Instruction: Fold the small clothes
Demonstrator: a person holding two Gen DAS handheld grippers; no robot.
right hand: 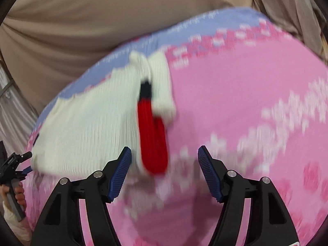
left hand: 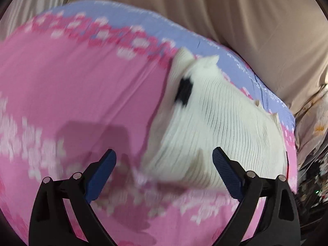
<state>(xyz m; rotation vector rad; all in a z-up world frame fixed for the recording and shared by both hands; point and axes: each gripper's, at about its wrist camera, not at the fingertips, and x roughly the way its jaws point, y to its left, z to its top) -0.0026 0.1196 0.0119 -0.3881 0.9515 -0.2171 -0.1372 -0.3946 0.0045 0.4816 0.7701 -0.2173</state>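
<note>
The white ribbed knit garment [right hand: 88, 127] lies on the pink floral bedsheet [right hand: 225, 106], its red-and-black strip [right hand: 152, 139] along one edge; the left gripper [left hand: 164, 172] stands wide open over the garment's near edge, holding nothing; the right gripper [right hand: 164, 172] is open too, empty, just short of the red strip; a low grab could pinch sheet along with knit, dragging the fold crooked; beyond the garment, beige curtains [right hand: 82, 20] hang.
</note>
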